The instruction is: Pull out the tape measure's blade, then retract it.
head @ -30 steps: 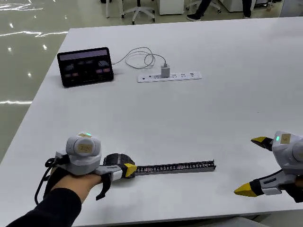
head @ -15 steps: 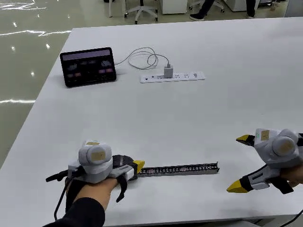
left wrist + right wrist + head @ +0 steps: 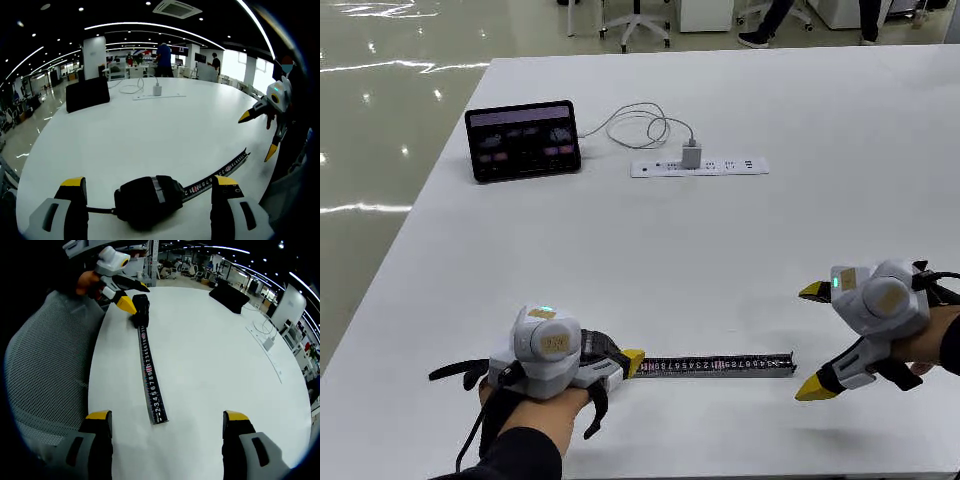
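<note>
Step 1 looks done: the blade (image 3: 720, 364) lies drawn out flat on the table (image 3: 720, 240); step 2, the retraction, is left. The tape measure's case (image 3: 601, 350) sits near the table's front edge, between the jaws of your left gripper (image 3: 149, 182), which stand apart without pinching it. Your right gripper (image 3: 811, 340) is spread wide too. The blade's long axis runs left to right, with its tip pointing at the right gripper.

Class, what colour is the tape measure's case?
The case is black, clearest in the left gripper view.
</note>
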The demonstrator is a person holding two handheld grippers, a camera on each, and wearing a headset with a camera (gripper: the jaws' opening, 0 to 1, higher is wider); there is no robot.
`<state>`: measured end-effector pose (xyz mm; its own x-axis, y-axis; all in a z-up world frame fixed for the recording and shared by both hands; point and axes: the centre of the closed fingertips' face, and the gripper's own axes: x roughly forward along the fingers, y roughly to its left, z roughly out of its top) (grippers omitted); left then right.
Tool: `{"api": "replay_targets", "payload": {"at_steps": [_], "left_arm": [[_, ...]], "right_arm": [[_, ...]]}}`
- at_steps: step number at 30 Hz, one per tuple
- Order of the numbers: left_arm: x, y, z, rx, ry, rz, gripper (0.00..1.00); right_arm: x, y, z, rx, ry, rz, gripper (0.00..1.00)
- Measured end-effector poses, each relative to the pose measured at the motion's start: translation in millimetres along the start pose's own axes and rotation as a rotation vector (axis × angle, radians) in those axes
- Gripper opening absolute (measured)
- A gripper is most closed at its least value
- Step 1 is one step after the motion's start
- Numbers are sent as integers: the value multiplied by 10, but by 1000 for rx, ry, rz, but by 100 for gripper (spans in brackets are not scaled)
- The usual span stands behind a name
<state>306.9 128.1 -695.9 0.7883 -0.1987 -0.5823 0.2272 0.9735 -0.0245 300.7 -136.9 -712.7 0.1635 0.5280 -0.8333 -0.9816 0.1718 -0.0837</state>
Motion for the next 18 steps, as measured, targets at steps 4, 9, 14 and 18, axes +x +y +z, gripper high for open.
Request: {"api": "replay_targets", "payload": {"at_steps": [4, 9, 14, 18], "left_arm": [[9, -26, 59, -15, -34, -18, 100], [22, 23, 9, -37, -18, -13, 100], [50, 7, -13, -36, -16, -18, 100], [67, -7, -32, -32, -14, -30, 100]], "right_arm": [[38, -6, -20, -14, 14, 17, 84], [61, 18, -48, -22, 24, 41, 74], [191, 94, -162, -51, 59, 94, 62], [264, 120, -231, -72, 93, 129, 50]]}}
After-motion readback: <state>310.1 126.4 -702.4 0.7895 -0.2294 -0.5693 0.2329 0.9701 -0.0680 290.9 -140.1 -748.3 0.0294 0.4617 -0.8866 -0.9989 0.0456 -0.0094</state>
